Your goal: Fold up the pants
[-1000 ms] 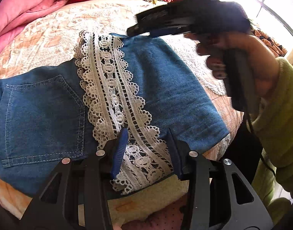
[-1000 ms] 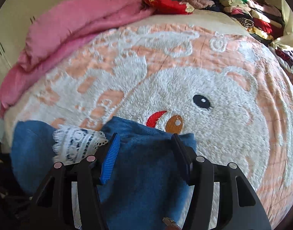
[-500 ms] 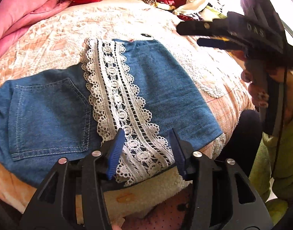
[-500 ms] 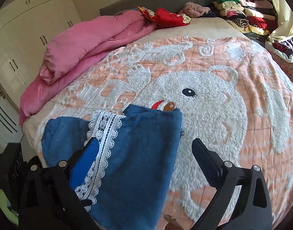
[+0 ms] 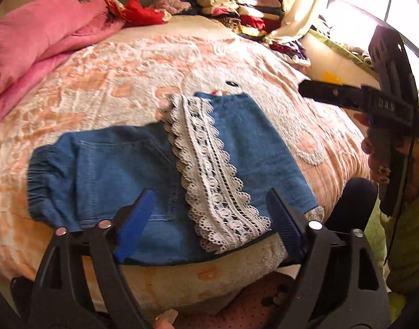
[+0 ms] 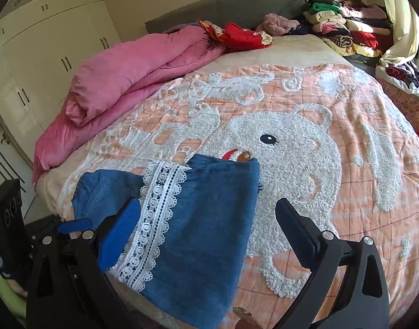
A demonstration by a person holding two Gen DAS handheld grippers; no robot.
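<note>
Left wrist view is showing you the denim pants (image 5: 154, 170) lying folded near the front edge of the bed (image 5: 105, 76), waistband to the left and the lace-trimmed leg (image 5: 217, 181) laid across on top. Your left gripper (image 5: 209, 224) is hovering above them, its jaws having just been opening, nothing between them, so the fold is resting on its own. At the right, your right gripper (image 6: 206, 235) is also standing wide, its jaws having just been opening, and is holding nothing, which suggests you are letting the cloth settle before the next fold.
</note>
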